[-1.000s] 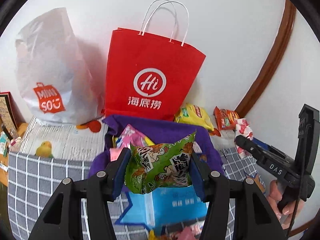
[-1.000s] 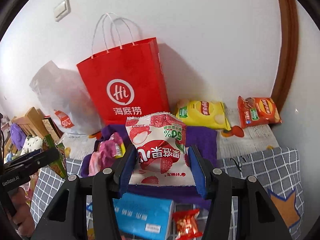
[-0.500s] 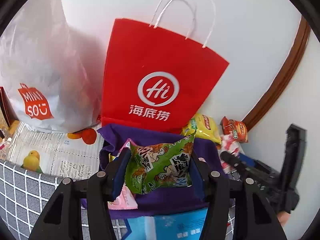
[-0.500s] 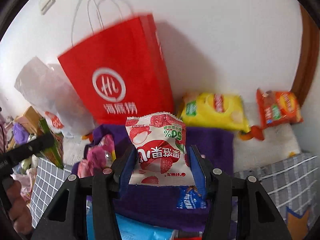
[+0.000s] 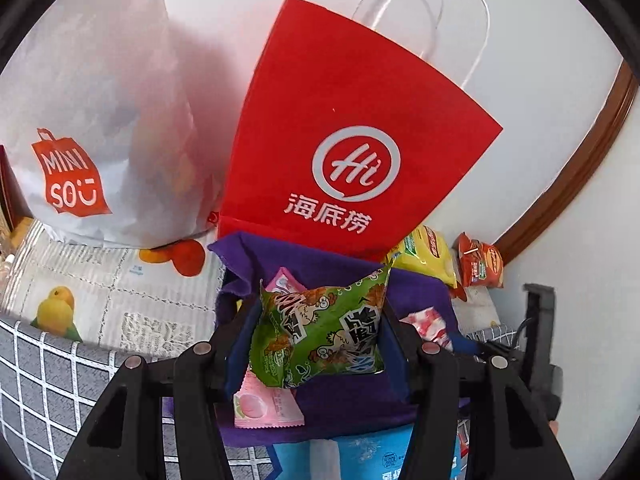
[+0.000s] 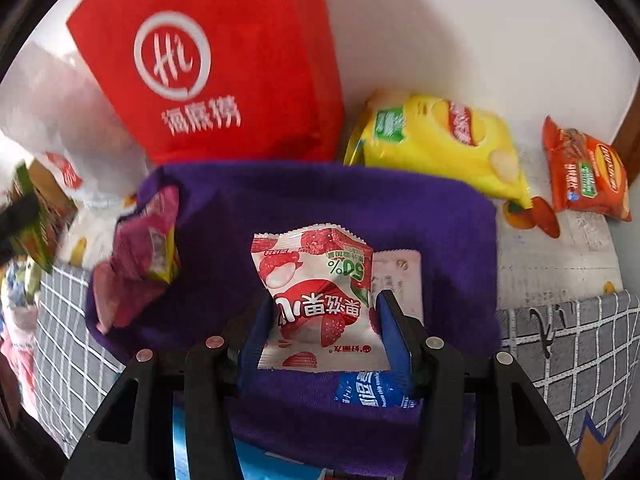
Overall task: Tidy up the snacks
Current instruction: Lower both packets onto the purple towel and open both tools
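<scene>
- Two snack packets are held, one per gripper, both over the purple cloth.
- Left gripper clamps the green packet; right gripper clamps the lychee packet.
- Both look light, puffy, crinkly and likely slippery; side grips suit them.
- Red bag stands at twelve o'clock, yellow chips at two.

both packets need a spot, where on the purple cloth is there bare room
Bare purple cloth lies along its back strip below the red paper bag, between the pink packet and the cloth's right edge. The front edge is crowded by the blue packet.
</scene>
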`<state>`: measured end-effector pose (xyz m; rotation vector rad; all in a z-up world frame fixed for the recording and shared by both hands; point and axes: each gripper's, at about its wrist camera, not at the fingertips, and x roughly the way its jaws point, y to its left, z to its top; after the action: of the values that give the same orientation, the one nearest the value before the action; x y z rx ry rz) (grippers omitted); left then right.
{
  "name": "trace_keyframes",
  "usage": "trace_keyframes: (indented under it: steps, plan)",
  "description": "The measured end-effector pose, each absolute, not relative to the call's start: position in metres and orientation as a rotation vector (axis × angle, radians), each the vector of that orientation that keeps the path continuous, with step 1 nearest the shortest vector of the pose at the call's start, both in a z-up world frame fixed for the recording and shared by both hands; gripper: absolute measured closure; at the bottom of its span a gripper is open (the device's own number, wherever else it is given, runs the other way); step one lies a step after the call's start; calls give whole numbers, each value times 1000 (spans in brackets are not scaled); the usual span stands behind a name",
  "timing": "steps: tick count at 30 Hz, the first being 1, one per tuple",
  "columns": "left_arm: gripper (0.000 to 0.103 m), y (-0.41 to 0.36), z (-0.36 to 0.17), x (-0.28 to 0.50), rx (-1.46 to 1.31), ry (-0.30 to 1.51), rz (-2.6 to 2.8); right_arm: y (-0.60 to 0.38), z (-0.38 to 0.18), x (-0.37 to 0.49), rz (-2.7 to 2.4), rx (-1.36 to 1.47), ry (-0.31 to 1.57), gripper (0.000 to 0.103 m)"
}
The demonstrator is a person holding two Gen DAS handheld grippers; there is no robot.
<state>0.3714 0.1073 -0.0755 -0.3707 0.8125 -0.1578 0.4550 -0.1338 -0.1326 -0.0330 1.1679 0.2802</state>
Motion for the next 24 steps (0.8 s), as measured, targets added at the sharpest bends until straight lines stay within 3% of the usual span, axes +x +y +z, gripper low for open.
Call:
trace_keyframes:
  steps: [10,24]
  plan:
    - [49,90,-93,381,-351,884,-204,-124,-147,458,253,-53,1210,43]
    - [48,49,-134,391,-317,1027,-260,-161,-55,432,233,55,959,37]
